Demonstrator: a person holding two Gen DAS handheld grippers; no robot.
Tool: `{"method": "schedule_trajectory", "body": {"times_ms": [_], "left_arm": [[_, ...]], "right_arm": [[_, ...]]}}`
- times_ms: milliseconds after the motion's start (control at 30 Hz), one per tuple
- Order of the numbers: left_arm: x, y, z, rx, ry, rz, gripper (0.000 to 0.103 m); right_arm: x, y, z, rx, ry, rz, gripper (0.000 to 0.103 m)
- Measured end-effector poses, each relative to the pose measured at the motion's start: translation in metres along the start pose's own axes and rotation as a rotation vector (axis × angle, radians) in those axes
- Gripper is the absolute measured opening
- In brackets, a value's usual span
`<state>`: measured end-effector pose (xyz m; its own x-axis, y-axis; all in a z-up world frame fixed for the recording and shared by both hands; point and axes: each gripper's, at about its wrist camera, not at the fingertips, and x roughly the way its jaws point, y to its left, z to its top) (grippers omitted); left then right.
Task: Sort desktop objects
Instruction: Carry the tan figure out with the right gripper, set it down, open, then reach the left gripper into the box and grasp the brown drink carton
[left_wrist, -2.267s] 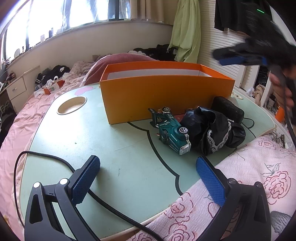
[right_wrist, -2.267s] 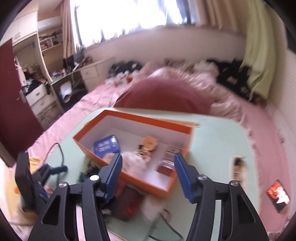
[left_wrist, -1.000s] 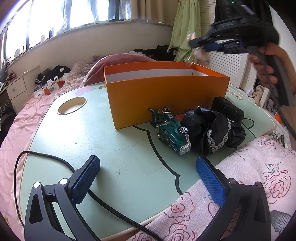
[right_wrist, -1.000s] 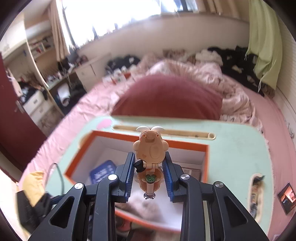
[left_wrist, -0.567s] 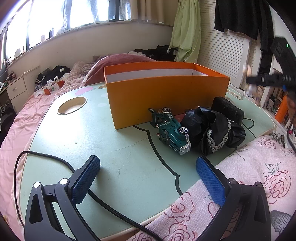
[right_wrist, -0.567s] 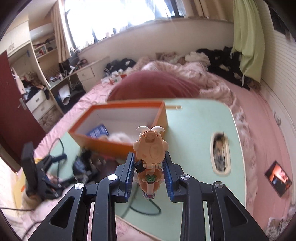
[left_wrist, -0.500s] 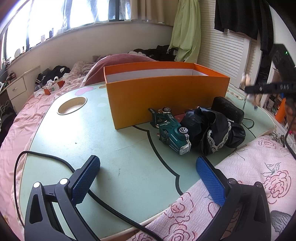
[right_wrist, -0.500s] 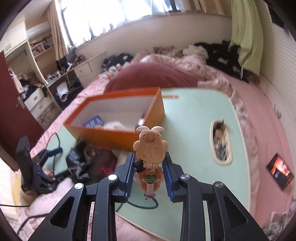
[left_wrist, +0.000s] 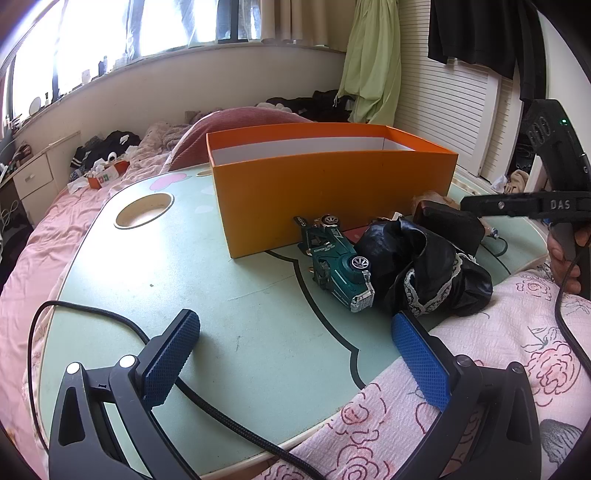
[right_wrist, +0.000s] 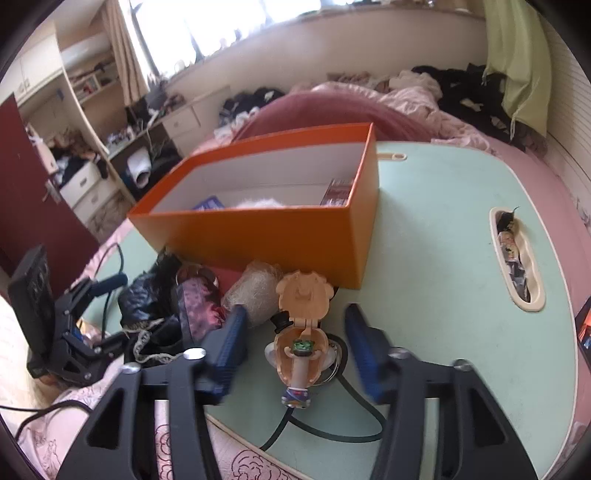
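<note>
An orange box (left_wrist: 332, 184) stands on the pale green table (left_wrist: 229, 295); in the right wrist view the orange box (right_wrist: 266, 229) holds a blue item and white fluff. A tan figurine (right_wrist: 301, 332) lies on the table between the fingers of my open right gripper (right_wrist: 295, 347), free of the pads. My left gripper (left_wrist: 291, 354) is open and empty near the table's front edge. A green toy car (left_wrist: 338, 264) lies on its side by a black lace-trimmed cloth (left_wrist: 424, 273). The right gripper (left_wrist: 517, 206) shows at the right in the left wrist view.
A dark pouch (left_wrist: 448, 221) lies behind the cloth. A black cable (left_wrist: 221, 413) runs across the table front, another cable (right_wrist: 332, 428) under the figurine. A cup hole (left_wrist: 144, 216) and a slot with small items (right_wrist: 515, 258) are set in the table. A pink floral blanket (left_wrist: 480, 369) borders the front.
My right gripper came down from above the box to the table in front of it and opened, letting go of the figurine, which now lies on the table. The left gripper has not moved.
</note>
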<state>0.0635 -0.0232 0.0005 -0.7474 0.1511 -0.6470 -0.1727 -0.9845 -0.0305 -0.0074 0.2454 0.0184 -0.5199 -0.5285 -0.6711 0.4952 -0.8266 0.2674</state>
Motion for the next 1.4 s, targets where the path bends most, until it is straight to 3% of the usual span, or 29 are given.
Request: {"method": "schedule_trajectory", "body": {"times_ms": [100, 233, 433, 533, 767, 1400], "left_arm": [[0.0, 0.0, 0.0, 0.0, 0.0, 0.0, 0.103], [0.0, 0.0, 0.0, 0.0, 0.0, 0.0, 0.103], [0.0, 0.001, 0.0, 0.0, 0.0, 0.0, 0.103], [-0.001, 0.0, 0.0, 0.001, -0.002, 0.001, 0.103], [-0.003, -0.002, 0.0, 0.001, -0.004, 0.003, 0.103], [-0.003, -0.005, 0.002, -0.009, 0.015, 0.018, 0.103]], "right_arm": [[-0.019, 0.001, -0.004, -0.024, -0.051, -0.023, 0.075], [-0.034, 0.014, -0.022, -0.122, -0.047, -0.056, 0.087], [-0.014, 0.02, -0.042, -0.169, 0.002, -0.086, 0.091], [-0.003, 0.022, -0.047, -0.171, -0.024, -0.13, 0.102], [0.0, 0.022, -0.054, -0.168, -0.072, -0.142, 0.103], [-0.002, 0.022, -0.055, -0.168, -0.072, -0.142, 0.103]]}}
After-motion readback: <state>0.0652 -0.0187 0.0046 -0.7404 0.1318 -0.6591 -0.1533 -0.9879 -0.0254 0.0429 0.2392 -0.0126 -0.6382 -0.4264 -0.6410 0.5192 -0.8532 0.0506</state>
